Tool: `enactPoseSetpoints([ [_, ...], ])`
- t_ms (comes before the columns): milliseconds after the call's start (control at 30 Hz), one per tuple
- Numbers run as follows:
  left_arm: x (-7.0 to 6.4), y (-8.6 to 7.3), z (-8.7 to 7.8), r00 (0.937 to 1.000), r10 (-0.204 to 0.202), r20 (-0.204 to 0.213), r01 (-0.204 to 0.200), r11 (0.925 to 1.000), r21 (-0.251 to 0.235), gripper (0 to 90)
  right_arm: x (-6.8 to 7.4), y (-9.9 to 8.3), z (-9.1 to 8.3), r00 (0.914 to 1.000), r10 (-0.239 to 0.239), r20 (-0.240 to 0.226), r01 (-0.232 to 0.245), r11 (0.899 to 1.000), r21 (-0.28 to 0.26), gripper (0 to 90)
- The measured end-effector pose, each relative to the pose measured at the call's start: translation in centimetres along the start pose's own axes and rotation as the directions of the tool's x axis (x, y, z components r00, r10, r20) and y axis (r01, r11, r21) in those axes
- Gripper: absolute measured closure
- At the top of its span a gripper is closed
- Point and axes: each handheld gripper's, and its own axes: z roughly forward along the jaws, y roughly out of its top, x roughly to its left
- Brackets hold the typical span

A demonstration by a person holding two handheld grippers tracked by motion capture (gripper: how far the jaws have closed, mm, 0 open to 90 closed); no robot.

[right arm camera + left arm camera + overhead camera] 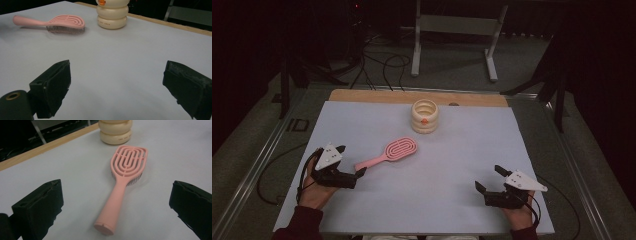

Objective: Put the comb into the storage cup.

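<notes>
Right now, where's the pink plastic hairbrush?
In the high view, the pink plastic hairbrush lies flat on the white table, left of centre, its handle end by the open left gripper, its head toward the cream ribbed container.

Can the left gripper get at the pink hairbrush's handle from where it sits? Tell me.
Probably yes: the left gripper is open, the pink hairbrush lies handle-first between its jaws, and nothing stands between them.

The pink hairbrush (124, 185) lies flat, bristles down, straight in front of my left gripper (350, 161). Its handle end points to me, between the wide-apart jaws; the vented oval head is farther away.
</notes>
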Motion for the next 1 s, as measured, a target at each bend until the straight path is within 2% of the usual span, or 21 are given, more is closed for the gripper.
enactPoseSetpoints([
  [500,0.2,0.8,1.9,0.9994,0.026,0.024,-0.027,0.9976,0.064,0.0,0.0,0.0,0.1,1.0000,0.004,-0.002,-0.004,1.000,0.001,8.0],
  [867,0.4,1.5,3.1,0.9977,0.054,0.040,-0.058,0.9916,0.116,0.0,0.0,-0.1,0.2,1.0000,0.003,-0.008,-0.003,1.000,0.005,8.0],
  [1000,0.3,2.0,3.7,0.9962,0.071,0.050,-0.078,0.9868,0.142,0.0,0.0,-0.1,0.2,1.0000,0.003,-0.009,-0.002,1.000,0.007,8.0],
])
